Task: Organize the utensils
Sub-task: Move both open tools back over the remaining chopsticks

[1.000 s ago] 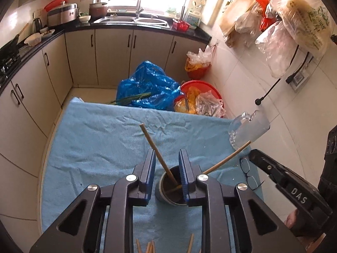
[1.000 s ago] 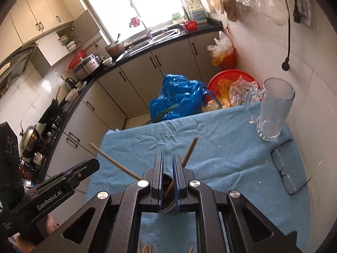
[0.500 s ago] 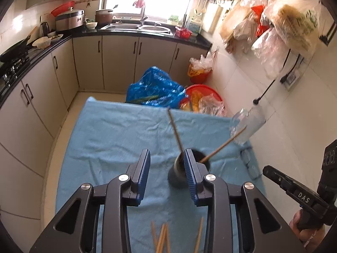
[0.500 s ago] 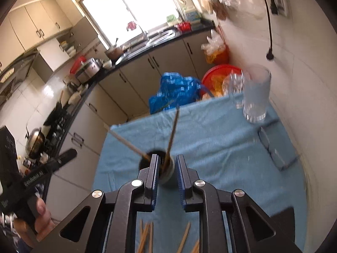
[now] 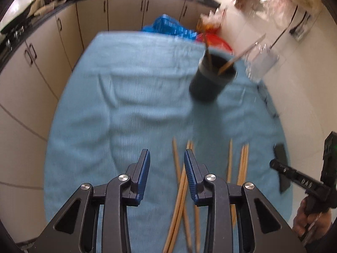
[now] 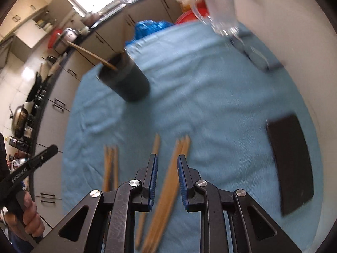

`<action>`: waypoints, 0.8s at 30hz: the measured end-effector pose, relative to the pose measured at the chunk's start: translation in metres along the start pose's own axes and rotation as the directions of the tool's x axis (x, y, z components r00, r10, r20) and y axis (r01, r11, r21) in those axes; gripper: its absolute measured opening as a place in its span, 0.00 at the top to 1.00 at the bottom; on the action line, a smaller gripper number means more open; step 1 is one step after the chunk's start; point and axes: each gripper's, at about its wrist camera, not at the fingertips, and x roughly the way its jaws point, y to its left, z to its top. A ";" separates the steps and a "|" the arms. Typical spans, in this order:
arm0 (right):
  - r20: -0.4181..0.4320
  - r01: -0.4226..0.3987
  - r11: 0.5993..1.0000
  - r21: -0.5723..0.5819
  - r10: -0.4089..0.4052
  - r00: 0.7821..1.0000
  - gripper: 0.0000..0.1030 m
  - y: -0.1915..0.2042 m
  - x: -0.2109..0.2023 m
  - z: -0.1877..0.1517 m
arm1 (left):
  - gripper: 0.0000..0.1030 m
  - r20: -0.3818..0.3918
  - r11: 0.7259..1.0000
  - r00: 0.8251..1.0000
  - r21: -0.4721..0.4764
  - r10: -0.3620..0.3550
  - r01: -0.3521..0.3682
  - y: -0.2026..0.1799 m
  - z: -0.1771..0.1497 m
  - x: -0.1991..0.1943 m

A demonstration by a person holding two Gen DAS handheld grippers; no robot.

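Two chopsticks are standing in the dark cup (image 5: 212,80) mid-cloth; about eight loose chopsticks (image 6: 168,179) are lying on the blue cloth (image 5: 126,105) nearby. Left gripper (image 5: 167,158) and right gripper (image 6: 167,161) are hovering narrowly parted, gripping nothing.

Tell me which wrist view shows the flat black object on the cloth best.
The right wrist view: the flat black object lies whole at the cloth's right side. The left wrist view catches only a narrow dark sliver of it behind the right gripper.
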 end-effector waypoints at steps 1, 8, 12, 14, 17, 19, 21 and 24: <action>-0.014 0.005 1.000 0.014 -0.005 1.000 0.80 -0.007 0.002 -0.010 | 0.69 -0.022 1.000 1.000 -0.004 -0.001 0.001 0.004 -0.013 0.005; -0.080 0.029 0.997 0.075 -0.023 0.997 0.80 -0.029 0.012 -0.060 | 0.69 -0.139 1.000 0.990 0.001 -0.005 0.006 0.019 -0.076 0.027; -0.103 0.007 0.993 0.119 0.005 0.995 0.80 -0.036 0.017 -0.076 | 0.69 -0.160 1.000 0.987 0.024 -0.008 0.012 0.017 -0.088 0.028; -0.098 -0.007 0.991 0.134 0.020 0.995 0.80 -0.036 0.017 -0.076 | 0.69 -0.150 0.999 0.989 0.046 -0.017 0.024 0.013 -0.088 0.023; -0.085 -0.014 0.991 0.132 0.025 0.996 0.80 -0.031 0.016 -0.072 | 0.69 -0.136 0.997 0.991 0.079 -0.012 0.023 0.009 -0.087 0.018; -0.088 -0.018 0.992 0.128 0.029 0.996 0.80 -0.025 0.020 -0.067 | 0.69 -0.140 0.996 0.990 0.086 -0.010 0.022 0.009 -0.085 0.017; -0.093 -0.018 0.992 0.124 0.030 0.995 0.80 -0.021 0.025 -0.063 | 0.69 -0.139 0.996 0.990 0.087 -0.009 0.021 0.011 -0.086 0.017; -0.104 -0.006 0.995 0.099 0.017 0.994 0.80 -0.010 0.037 -0.057 | 0.69 -0.139 0.996 0.990 0.085 -0.008 0.020 0.014 -0.086 0.016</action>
